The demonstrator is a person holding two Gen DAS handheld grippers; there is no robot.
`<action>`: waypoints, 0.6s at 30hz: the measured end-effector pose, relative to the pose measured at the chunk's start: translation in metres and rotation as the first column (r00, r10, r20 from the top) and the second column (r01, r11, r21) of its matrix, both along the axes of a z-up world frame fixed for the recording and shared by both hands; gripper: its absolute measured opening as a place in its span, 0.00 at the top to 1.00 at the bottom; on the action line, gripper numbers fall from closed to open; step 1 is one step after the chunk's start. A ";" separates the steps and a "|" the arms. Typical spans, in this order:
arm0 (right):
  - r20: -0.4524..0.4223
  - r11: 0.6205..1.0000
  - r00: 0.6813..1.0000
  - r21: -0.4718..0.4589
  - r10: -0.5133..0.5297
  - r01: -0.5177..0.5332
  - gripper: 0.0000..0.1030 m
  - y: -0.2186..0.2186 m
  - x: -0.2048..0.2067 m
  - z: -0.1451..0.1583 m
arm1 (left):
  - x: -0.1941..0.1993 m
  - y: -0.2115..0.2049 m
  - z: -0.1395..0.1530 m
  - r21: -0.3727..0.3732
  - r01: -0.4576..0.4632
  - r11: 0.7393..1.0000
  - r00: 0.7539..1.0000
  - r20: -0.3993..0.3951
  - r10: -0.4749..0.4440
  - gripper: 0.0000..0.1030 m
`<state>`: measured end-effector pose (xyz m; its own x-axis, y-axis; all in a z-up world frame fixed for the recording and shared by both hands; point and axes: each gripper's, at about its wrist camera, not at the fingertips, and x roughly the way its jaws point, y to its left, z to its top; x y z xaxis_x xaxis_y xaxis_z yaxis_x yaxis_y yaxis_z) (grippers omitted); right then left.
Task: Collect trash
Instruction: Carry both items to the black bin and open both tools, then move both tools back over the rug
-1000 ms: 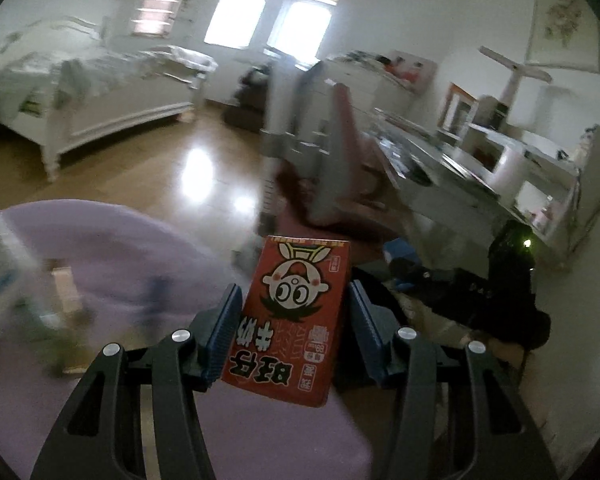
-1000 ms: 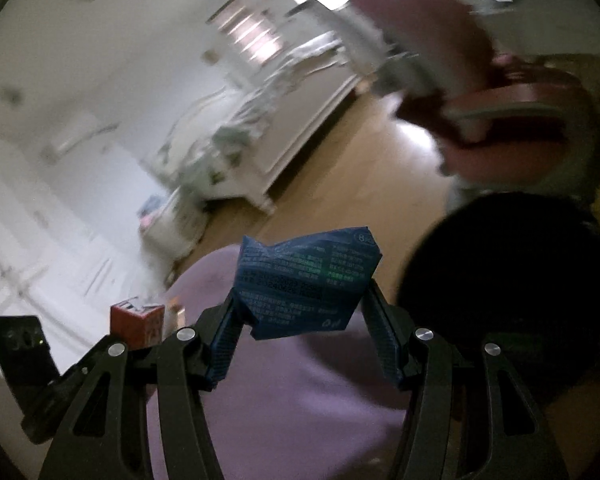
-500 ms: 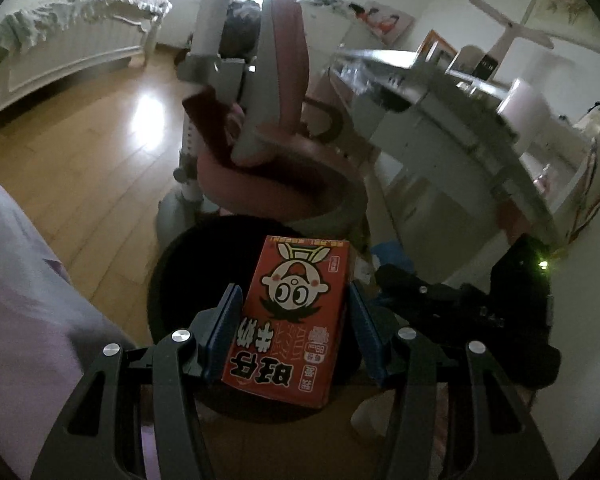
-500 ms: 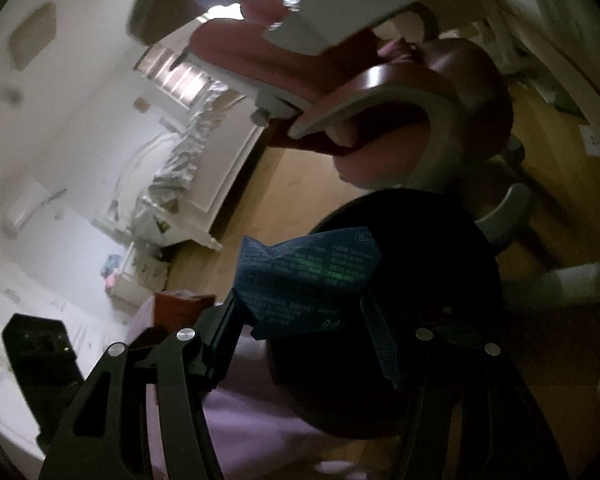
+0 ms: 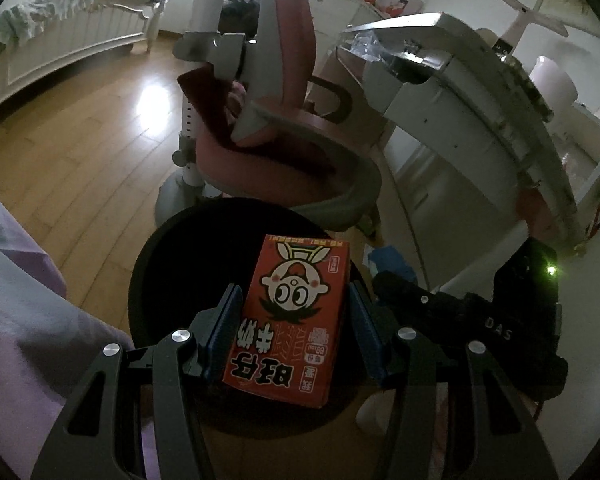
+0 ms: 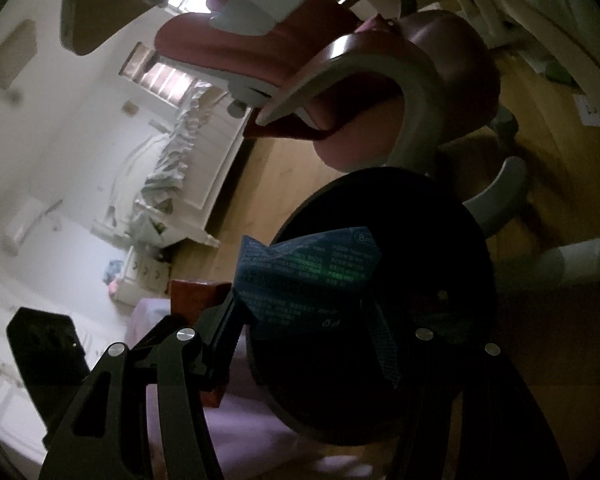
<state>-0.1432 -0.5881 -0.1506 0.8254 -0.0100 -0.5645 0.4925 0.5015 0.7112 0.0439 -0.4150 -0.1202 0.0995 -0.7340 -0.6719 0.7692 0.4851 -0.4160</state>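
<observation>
My left gripper [image 5: 294, 316] is shut on a red drink carton [image 5: 290, 320] with a cartoon face, held over the mouth of a black round bin [image 5: 168, 264] on the wooden floor. My right gripper [image 6: 306, 308] is shut on a crumpled blue wrapper [image 6: 304, 276] with small print, also hanging above the black bin [image 6: 432, 240]. In the right wrist view the red carton [image 6: 192, 292] and the dark left gripper body show at the lower left. In the left wrist view the right gripper's black body [image 5: 480, 320] sits at the right.
A pink and grey chair [image 5: 276, 128] stands just behind the bin, with a white desk [image 5: 460, 92] to its right. A lilac cloth [image 5: 16, 312] lies at the left. A white bed [image 5: 60, 28] stands far back across the wooden floor [image 5: 80, 140].
Both grippers swung away from the lilac cloth and sank toward the black bin, which now lies under the carton and the wrapper. Both grips stayed the same.
</observation>
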 end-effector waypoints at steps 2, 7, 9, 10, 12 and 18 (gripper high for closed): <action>-0.002 1.000 1.000 0.004 -0.002 0.002 0.43 -0.001 0.002 -0.001 | 0.001 -0.002 0.000 0.007 0.000 1.000 1.000 0.003 0.000 0.48; -0.003 1.000 1.000 0.029 -0.009 0.009 0.30 0.000 0.002 -0.001 | 0.003 -0.004 0.002 0.040 -0.035 0.999 0.999 0.021 0.034 0.13; 0.001 0.999 1.000 0.032 -0.014 0.014 0.25 0.001 0.000 0.001 | 0.002 0.000 0.006 0.032 -0.040 0.999 0.999 0.030 0.039 0.12; 0.002 0.999 1.000 0.031 -0.012 0.012 0.25 0.002 0.000 0.003 | 0.001 0.001 0.008 0.034 -0.036 0.999 0.999 0.029 0.035 0.12; -0.002 1.000 1.000 0.022 -0.010 0.010 0.24 0.005 0.001 0.007 | 0.000 0.004 0.012 0.034 -0.040 0.999 0.999 0.032 0.038 0.12; 0.009 1.000 1.000 -0.001 0.011 -0.011 0.24 0.020 0.005 0.022 | -0.009 0.032 0.042 -0.023 -0.053 0.998 0.997 0.063 0.054 0.11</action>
<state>-0.1381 -0.5681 -0.1287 0.8303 -0.0019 -0.5574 0.4809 0.5078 0.7147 0.0347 -0.3830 -0.0778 0.1809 -0.7406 -0.6471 0.7677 0.5176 -0.3778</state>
